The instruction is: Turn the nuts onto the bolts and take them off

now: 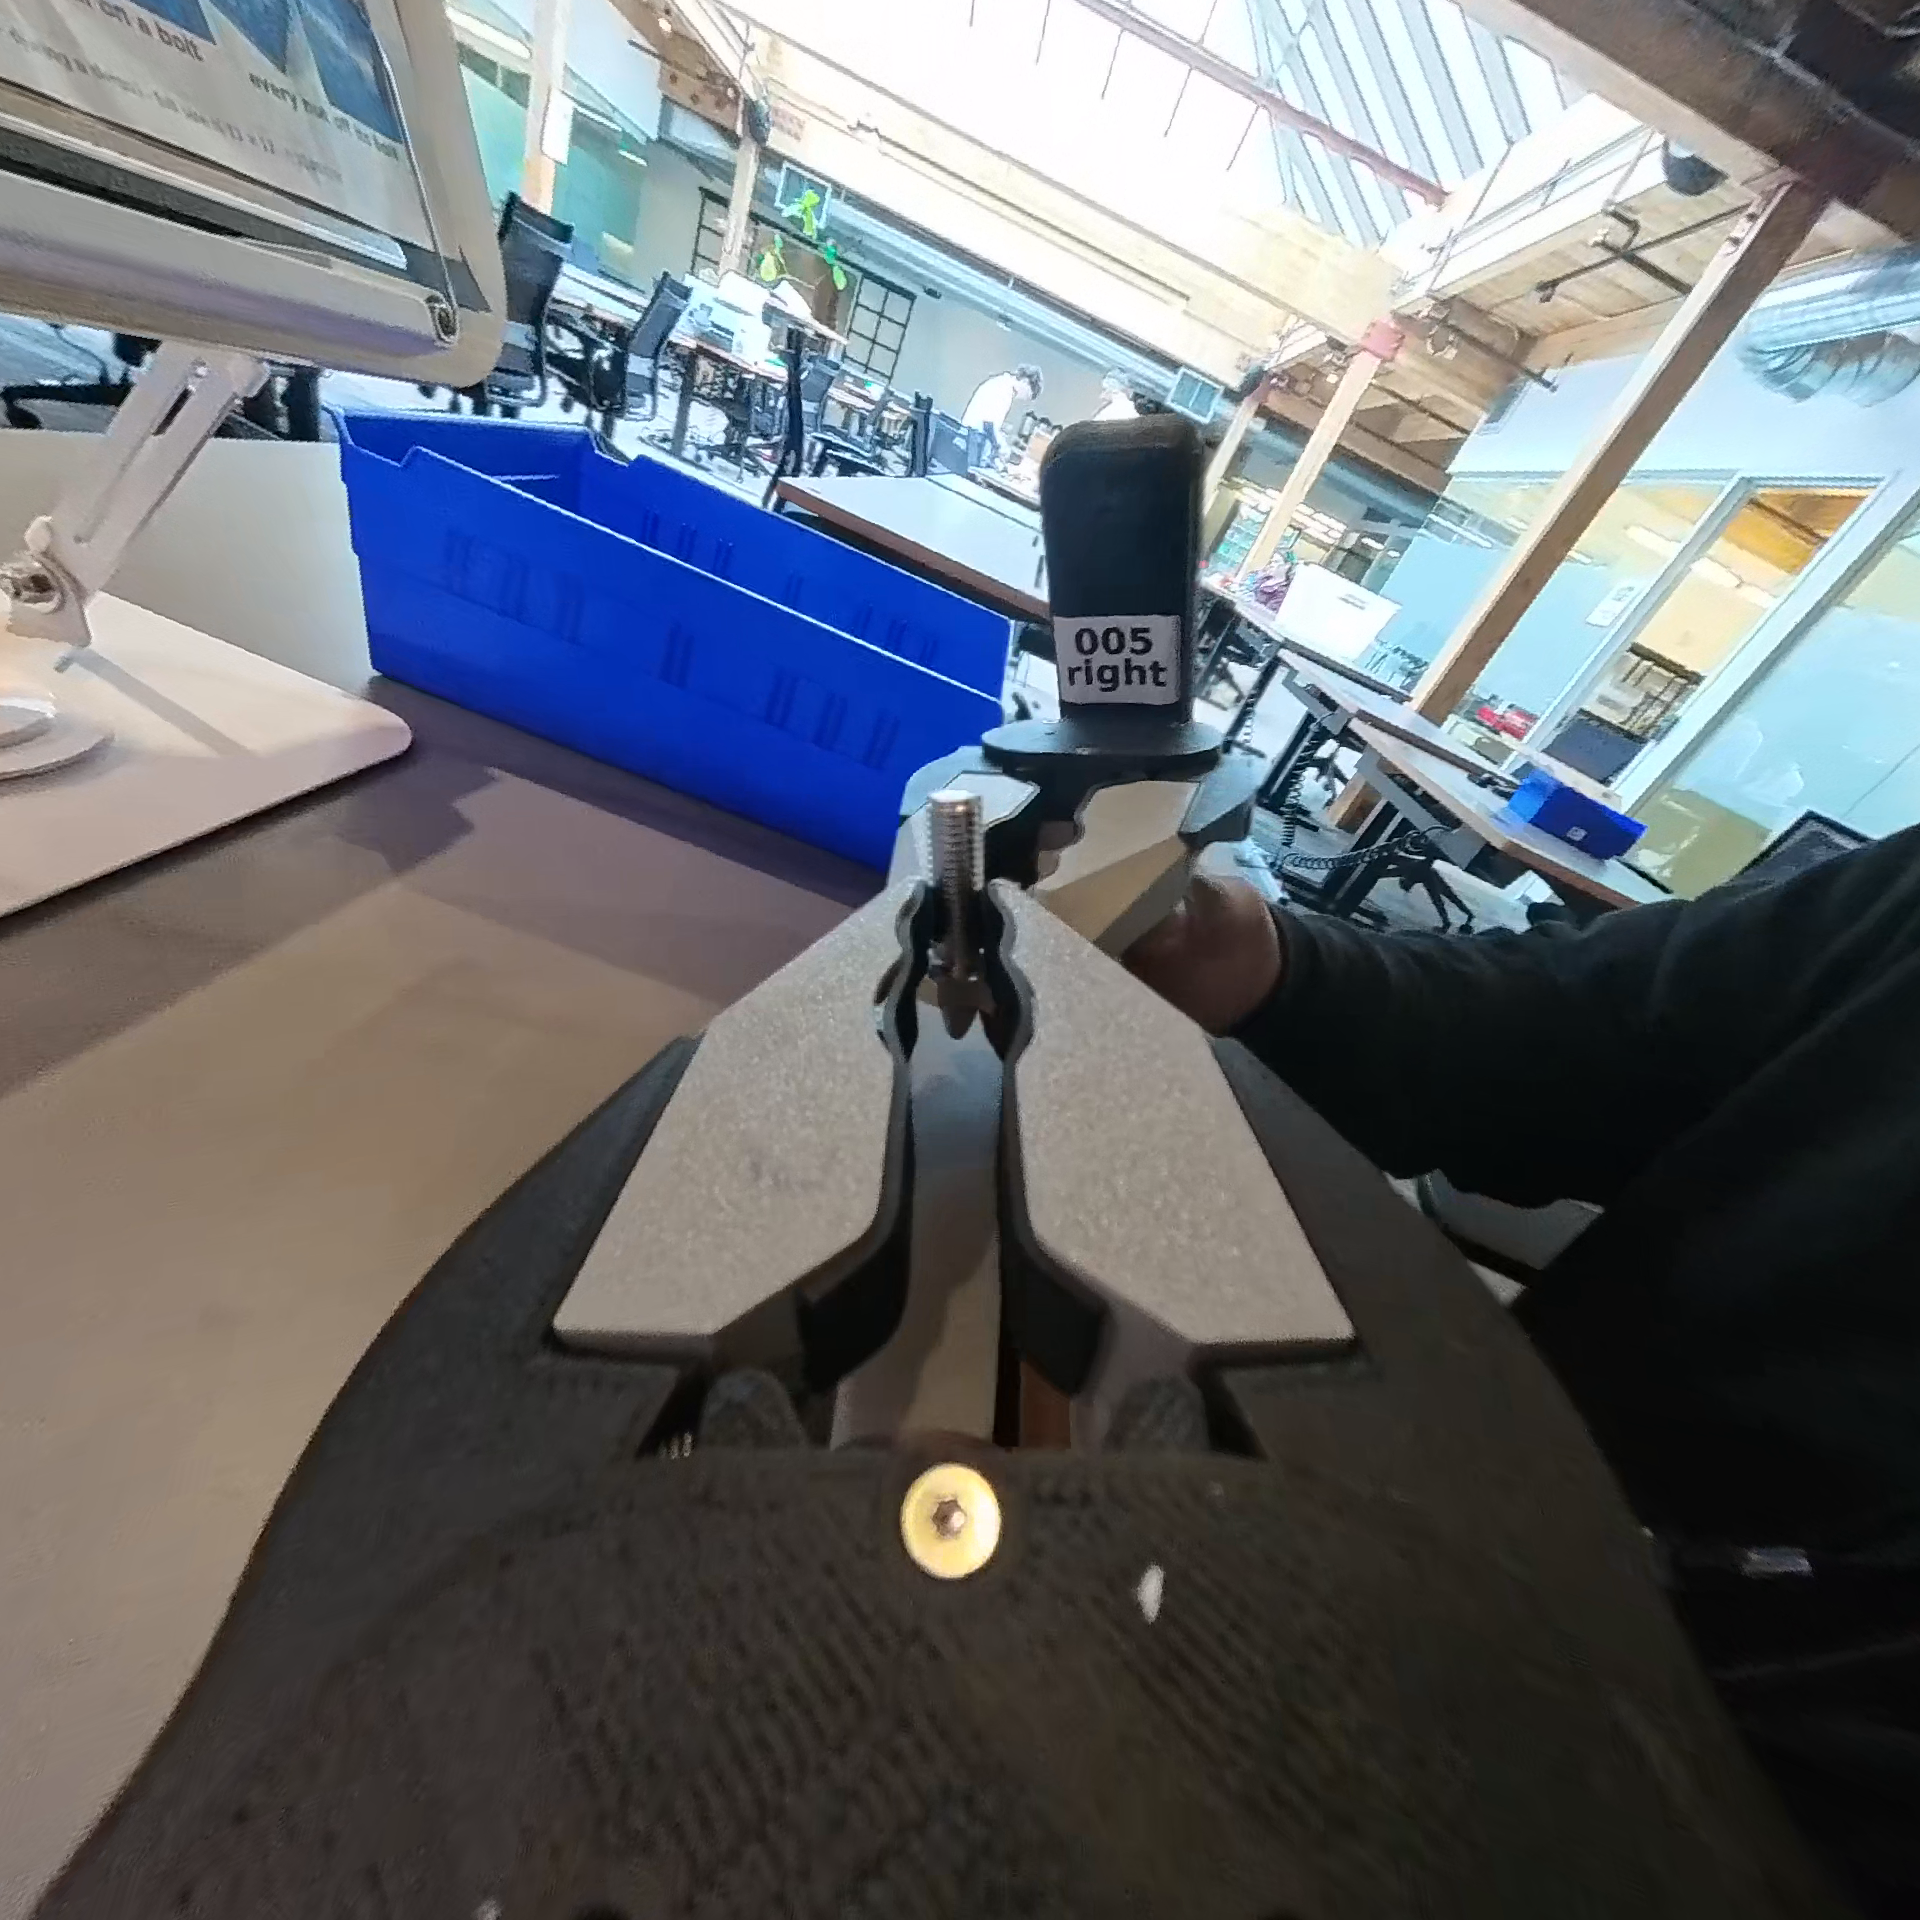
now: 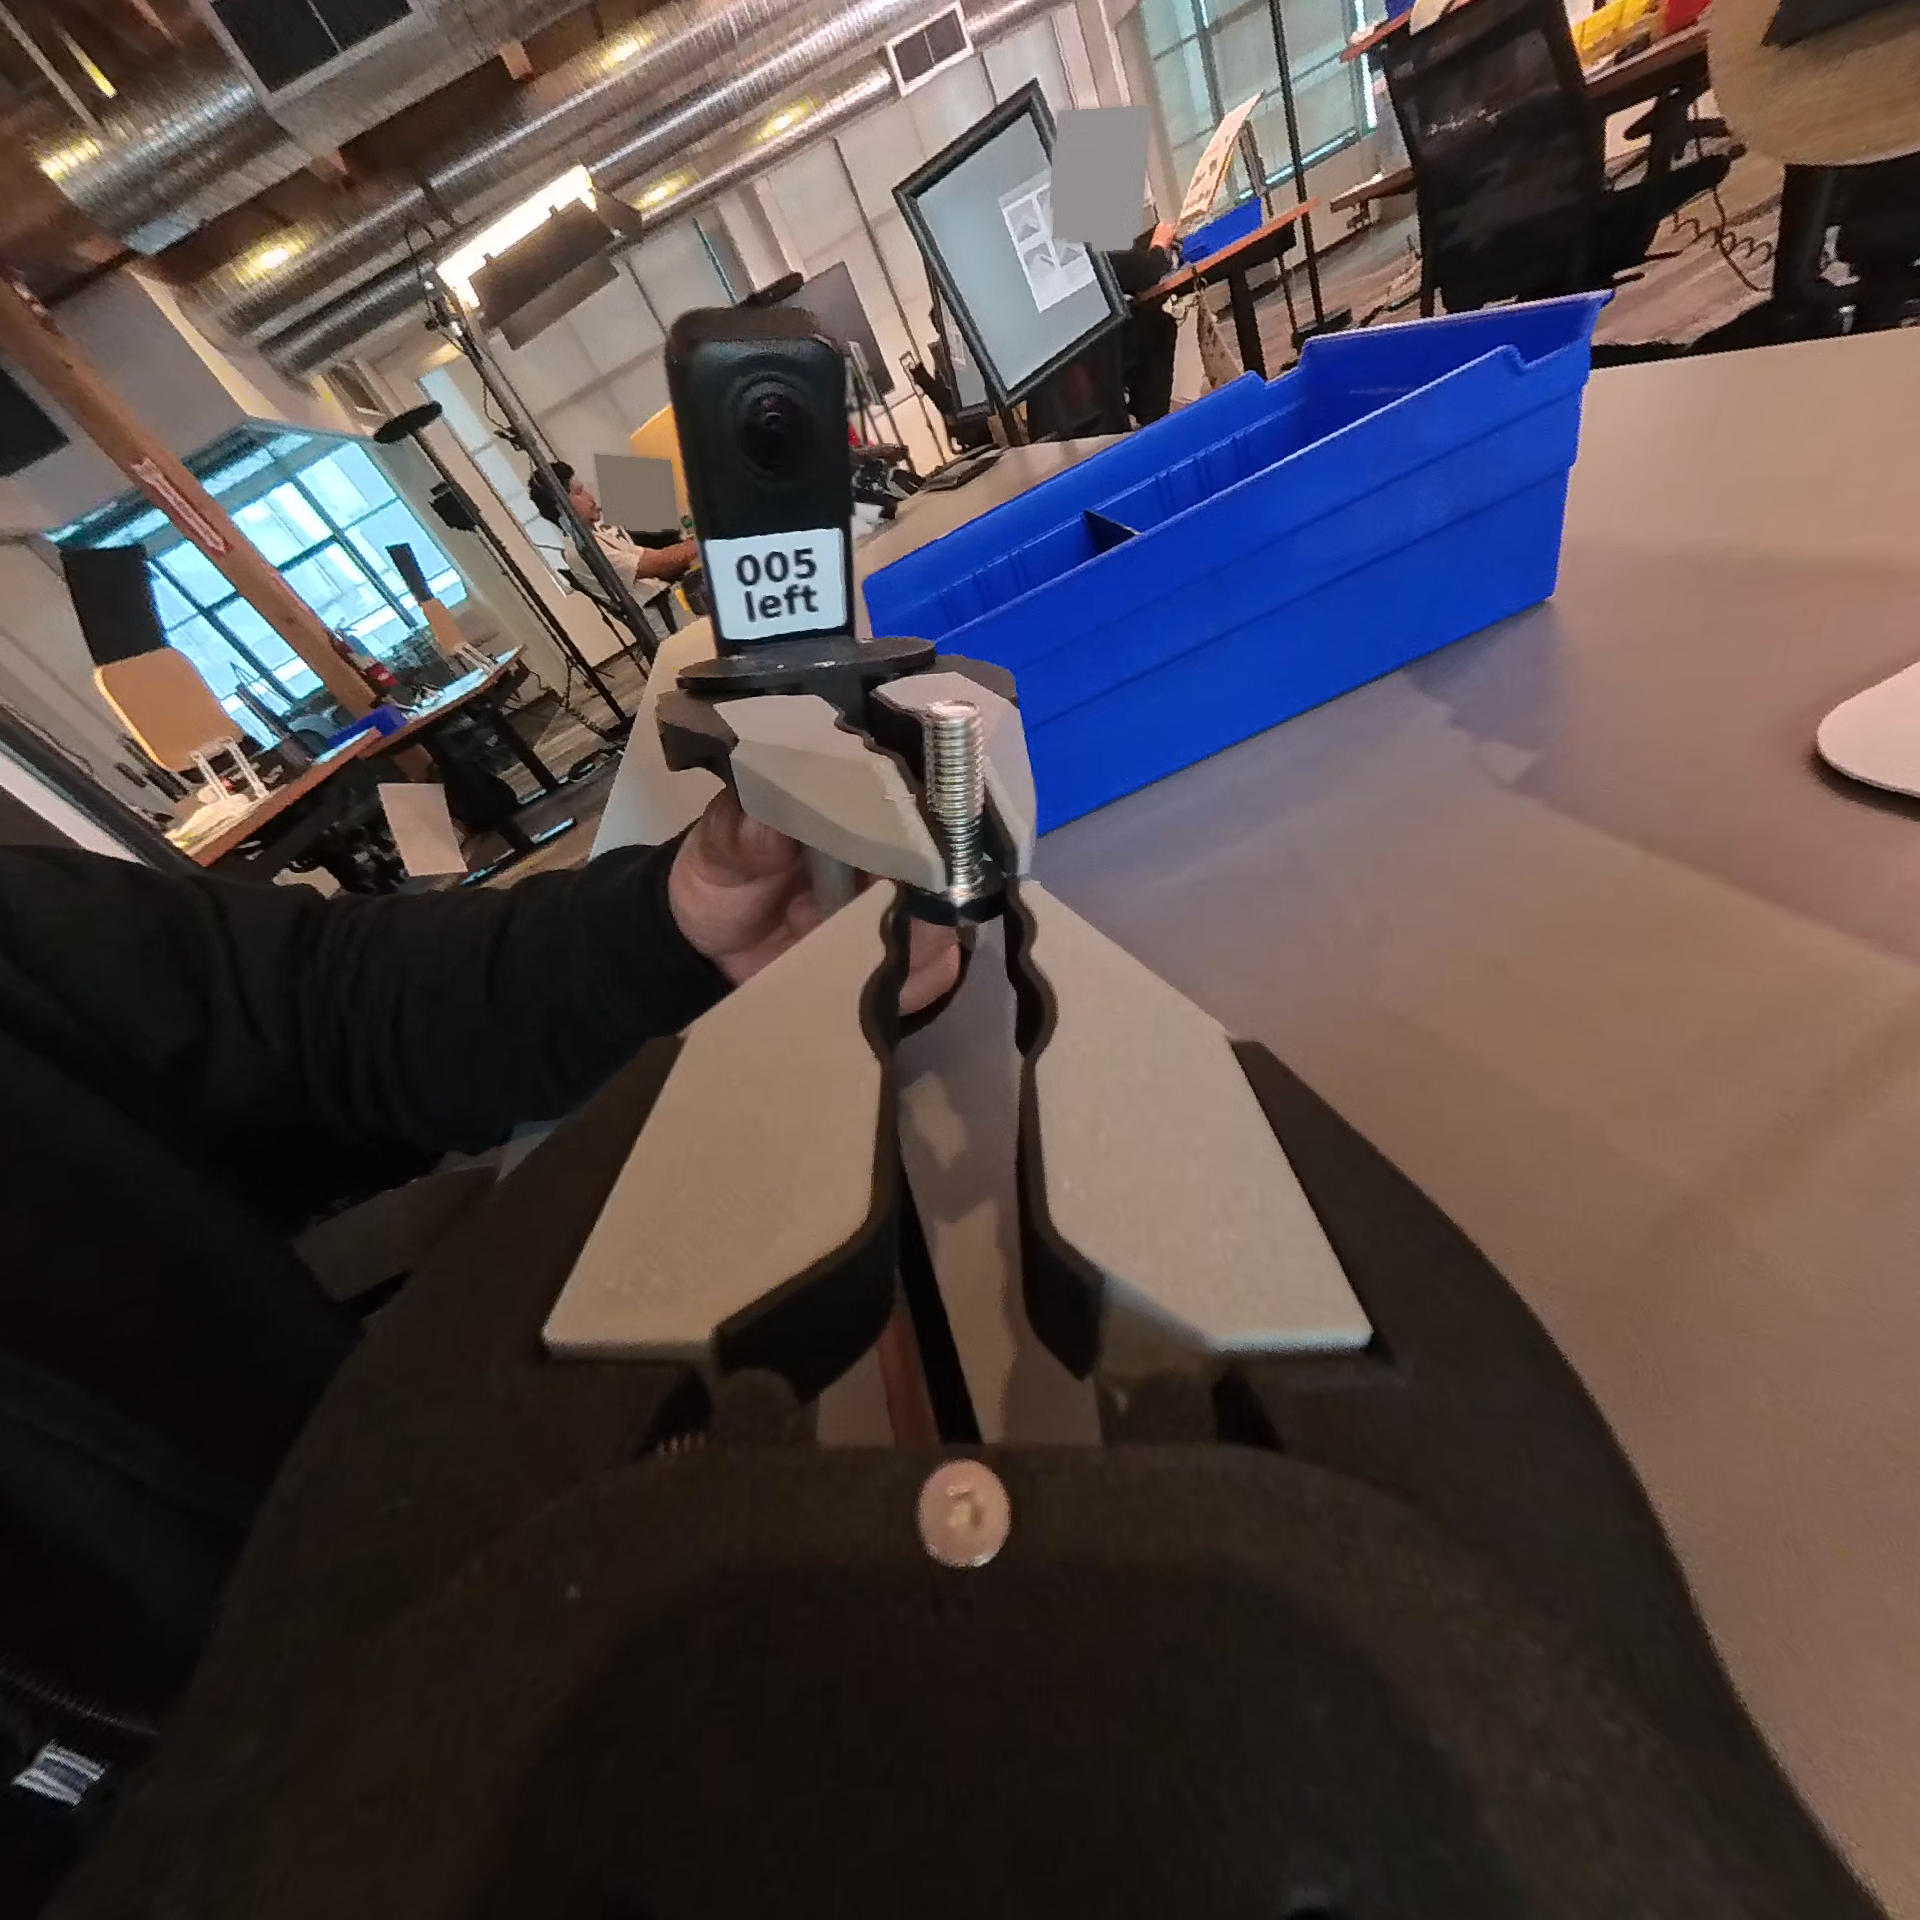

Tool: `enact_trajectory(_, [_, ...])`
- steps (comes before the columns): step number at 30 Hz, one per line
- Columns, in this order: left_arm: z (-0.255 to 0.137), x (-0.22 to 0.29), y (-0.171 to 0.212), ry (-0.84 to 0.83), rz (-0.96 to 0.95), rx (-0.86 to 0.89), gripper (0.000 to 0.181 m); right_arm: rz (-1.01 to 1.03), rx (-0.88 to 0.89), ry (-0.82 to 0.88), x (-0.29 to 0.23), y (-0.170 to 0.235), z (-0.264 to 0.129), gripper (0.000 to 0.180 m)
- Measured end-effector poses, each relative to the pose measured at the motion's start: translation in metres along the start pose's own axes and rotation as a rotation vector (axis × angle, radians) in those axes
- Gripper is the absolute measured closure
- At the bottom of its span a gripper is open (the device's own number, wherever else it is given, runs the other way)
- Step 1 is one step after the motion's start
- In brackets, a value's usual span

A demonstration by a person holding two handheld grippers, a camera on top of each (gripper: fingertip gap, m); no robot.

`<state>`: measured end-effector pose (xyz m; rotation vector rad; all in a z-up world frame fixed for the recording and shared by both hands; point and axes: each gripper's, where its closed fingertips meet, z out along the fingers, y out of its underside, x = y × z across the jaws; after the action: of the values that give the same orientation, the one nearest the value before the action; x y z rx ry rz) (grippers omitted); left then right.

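Observation:
A silver bolt (image 1: 950,847) stands upright, thread up, above the grey table (image 1: 260,1143). My left gripper (image 1: 951,906) is shut on the bolt's lower shank, with a hex piece (image 1: 962,971) held between its fingers just below. My right gripper (image 1: 977,831) meets it from the far side. In the right wrist view the bolt (image 2: 956,779) rises between the left gripper's fingers (image 2: 831,800). My right gripper (image 2: 951,914) is shut at the bolt's foot on a silver piece that looks like the nut (image 2: 968,883).
A blue divided bin (image 1: 675,623) stands on the table behind the grippers and also shows in the right wrist view (image 2: 1299,582). A white stand base (image 1: 156,748) lies at the left. Black-sleeved hands (image 2: 748,894) hold both grippers. My two grippers' fingertips are within a few centimetres of each other.

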<state>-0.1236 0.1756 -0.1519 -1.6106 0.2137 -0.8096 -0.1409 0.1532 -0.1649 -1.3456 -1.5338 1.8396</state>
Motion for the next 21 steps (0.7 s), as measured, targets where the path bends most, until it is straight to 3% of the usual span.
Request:
enact_trajectory(12, [0.000,-0.003,0.002,-0.035,0.035,-0.015,0.174,-0.015,-0.014,0.025,0.004,0.002,0.000,0.165])
enact_trajectory(21, [-0.006,-0.024,0.007,-0.165,0.105,-0.064,0.174,-0.099,-0.055,0.116,0.015,0.002,-0.010,0.160])
